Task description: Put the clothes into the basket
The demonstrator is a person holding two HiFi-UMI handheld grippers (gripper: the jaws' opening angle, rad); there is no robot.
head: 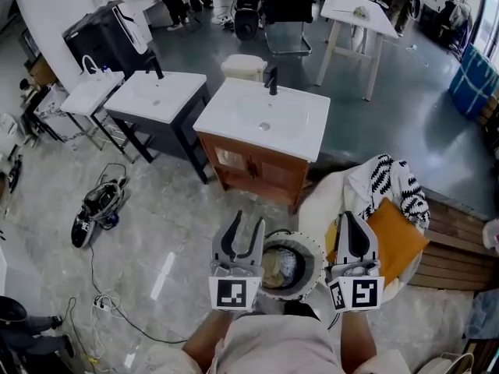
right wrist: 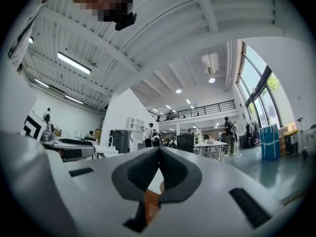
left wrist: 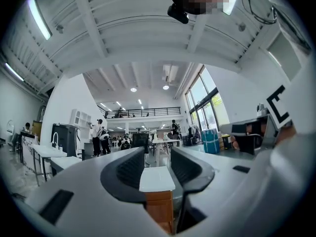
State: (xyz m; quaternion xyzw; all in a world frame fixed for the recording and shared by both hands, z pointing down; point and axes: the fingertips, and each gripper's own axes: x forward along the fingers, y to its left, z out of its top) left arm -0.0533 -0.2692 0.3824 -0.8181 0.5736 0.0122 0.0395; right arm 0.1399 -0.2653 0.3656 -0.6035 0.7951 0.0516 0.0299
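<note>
A round white basket point(head: 316, 248) with a perforated rim stands on the floor below and between my two grippers, with grey and beige cloth point(head: 279, 267) in it. To its right, a black-and-white patterned garment point(head: 390, 179) and an orange cloth point(head: 399, 236) lie on a white seat point(head: 326, 197). My left gripper point(head: 248, 224) point(left wrist: 157, 154) is held level above the basket's left rim, open, with nothing between its fingers. My right gripper point(head: 349, 220) point(right wrist: 159, 150) hovers over the basket's right rim and the orange cloth, shut and empty.
A white sink on a wooden cabinet point(head: 265, 119) stands just ahead, with a dark vanity point(head: 156, 96) to its left. Cables and a black device point(head: 97, 205) lie on the floor at left. A wooden bench point(head: 456, 252) runs along the right. A white table point(head: 355, 10) and people are far back.
</note>
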